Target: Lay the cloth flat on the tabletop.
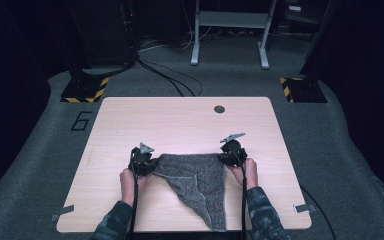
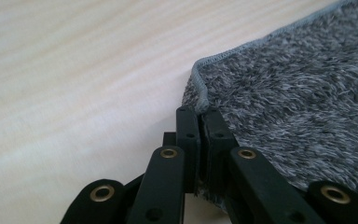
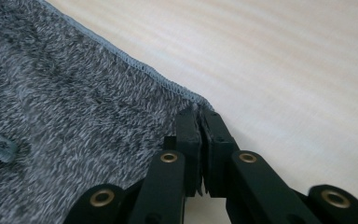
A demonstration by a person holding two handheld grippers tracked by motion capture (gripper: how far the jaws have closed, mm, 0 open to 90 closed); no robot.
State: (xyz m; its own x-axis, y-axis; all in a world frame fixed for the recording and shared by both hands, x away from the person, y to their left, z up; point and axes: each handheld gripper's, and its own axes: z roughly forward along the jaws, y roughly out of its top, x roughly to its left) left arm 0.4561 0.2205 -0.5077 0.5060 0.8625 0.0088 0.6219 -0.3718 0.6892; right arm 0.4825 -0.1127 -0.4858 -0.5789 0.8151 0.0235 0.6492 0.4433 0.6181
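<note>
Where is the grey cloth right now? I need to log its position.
In the high view the grey cloth lies on the table's near half, pinched at its far corners by the left gripper and right gripper.

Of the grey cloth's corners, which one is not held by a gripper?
The near corner of the grey cloth, pointing at the table's front edge. The left gripper and right gripper each pinch one of the far corners; this one lies loose.

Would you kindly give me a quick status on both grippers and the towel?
Left gripper shut on grey towel corner. Right gripper shut on the other far corner. Table ahead unobstructed.
</note>
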